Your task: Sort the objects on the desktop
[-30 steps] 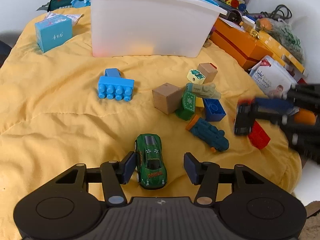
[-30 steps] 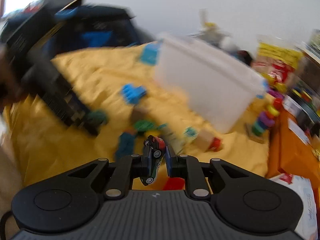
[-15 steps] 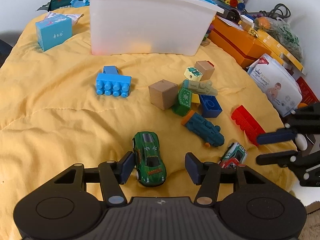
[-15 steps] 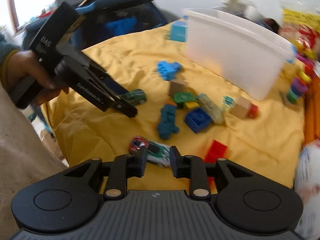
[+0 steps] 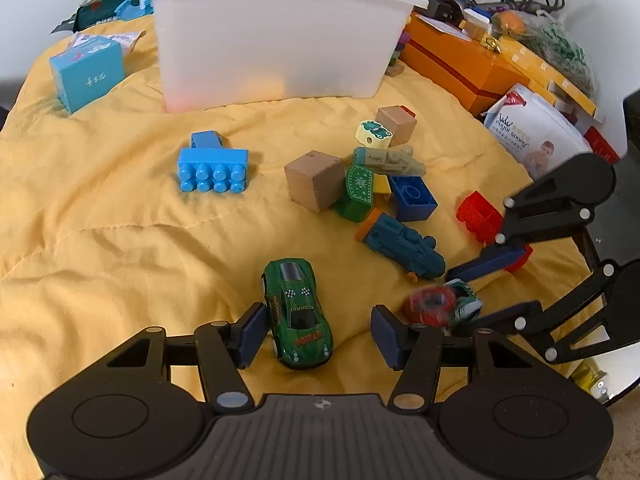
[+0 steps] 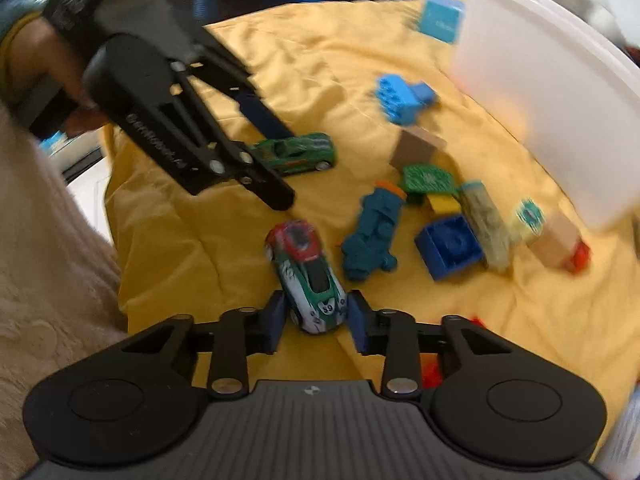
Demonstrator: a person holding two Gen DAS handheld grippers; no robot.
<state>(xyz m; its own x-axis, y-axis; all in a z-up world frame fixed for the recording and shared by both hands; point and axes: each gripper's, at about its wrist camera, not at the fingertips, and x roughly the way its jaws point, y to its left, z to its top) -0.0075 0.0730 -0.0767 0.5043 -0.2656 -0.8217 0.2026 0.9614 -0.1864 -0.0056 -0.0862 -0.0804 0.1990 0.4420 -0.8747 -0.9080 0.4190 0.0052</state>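
A green toy car [image 5: 298, 312] lies on the yellow cloth between the fingers of my open left gripper [image 5: 319, 332], with the left pad close against its side. A red, white and green toy car [image 6: 308, 268] rests on the cloth, its tail between the pads of my right gripper [image 6: 316, 318], which stands open with small gaps either side. In the left wrist view that car [image 5: 440, 306] is blurred, just right of my left gripper. The white bin [image 5: 272, 40] stands at the back.
A light blue brick [image 5: 214, 168], a wooden cube [image 5: 316, 180], a teal toy [image 5: 400, 246], a dark blue brick [image 5: 414, 198] and a red brick [image 5: 478, 216] lie on the cloth. Orange boxes [image 5: 452, 60] and a white packet [image 5: 532, 132] line the right edge.
My right gripper came down from the air with the red and white car, set it on the cloth and opened. My left gripper stayed around the green car.
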